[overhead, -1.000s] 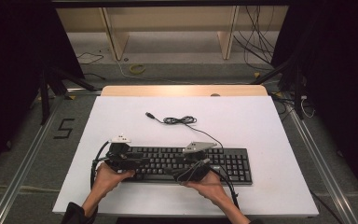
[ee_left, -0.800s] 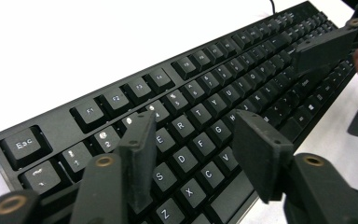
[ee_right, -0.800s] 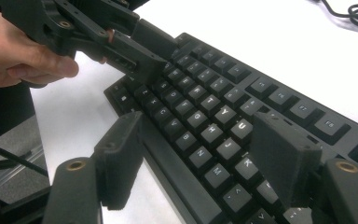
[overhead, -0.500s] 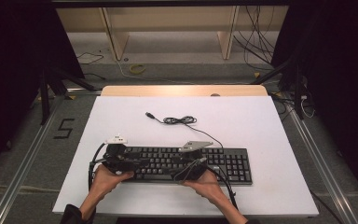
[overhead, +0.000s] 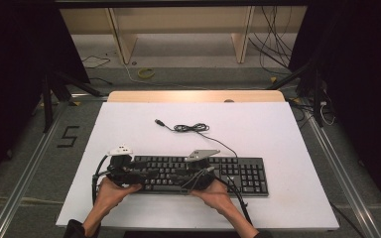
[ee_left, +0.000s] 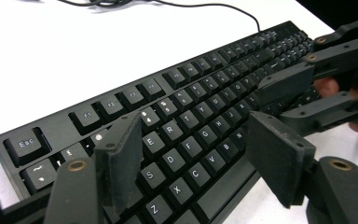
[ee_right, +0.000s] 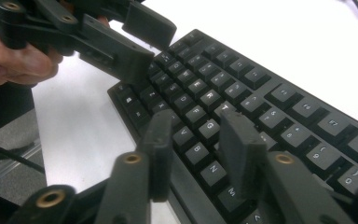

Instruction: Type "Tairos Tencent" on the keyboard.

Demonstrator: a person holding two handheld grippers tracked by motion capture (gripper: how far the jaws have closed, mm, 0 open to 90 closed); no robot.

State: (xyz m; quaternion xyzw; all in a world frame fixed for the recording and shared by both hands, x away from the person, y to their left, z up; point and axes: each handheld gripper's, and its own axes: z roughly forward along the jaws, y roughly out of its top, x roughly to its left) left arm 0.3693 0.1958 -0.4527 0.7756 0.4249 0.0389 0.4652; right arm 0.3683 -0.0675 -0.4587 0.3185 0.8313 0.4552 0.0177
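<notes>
A black keyboard point(overhead: 243, 174) lies along the near part of the white table point(overhead: 278, 129). Its cable point(overhead: 191, 128) coils behind it and ends in a loose USB plug. My left gripper point(overhead: 135, 176) hovers over the keyboard's left end and points right. In the left gripper view the keyboard point(ee_left: 191, 93) lies under my left gripper point(ee_left: 196, 135), open above the letter keys. My right gripper point(overhead: 191, 181) faces it from mid-keyboard. It stands open point(ee_right: 196, 126), jaws fairly close, over the G and B keys of the keyboard point(ee_right: 261, 93). Nothing lies between either pair of jaws.
A wooden strip point(overhead: 193, 95) borders the table's far edge. Bare white surface lies behind and to the right of the keyboard. On the floor are metal rails, stand legs point(overhead: 54, 84), a yellow ring point(overhead: 146, 73) and loose cables point(overhead: 273, 44).
Both grippers have drifted slightly to the left over the keyboard. The keyboard and its cable lie where they were.
</notes>
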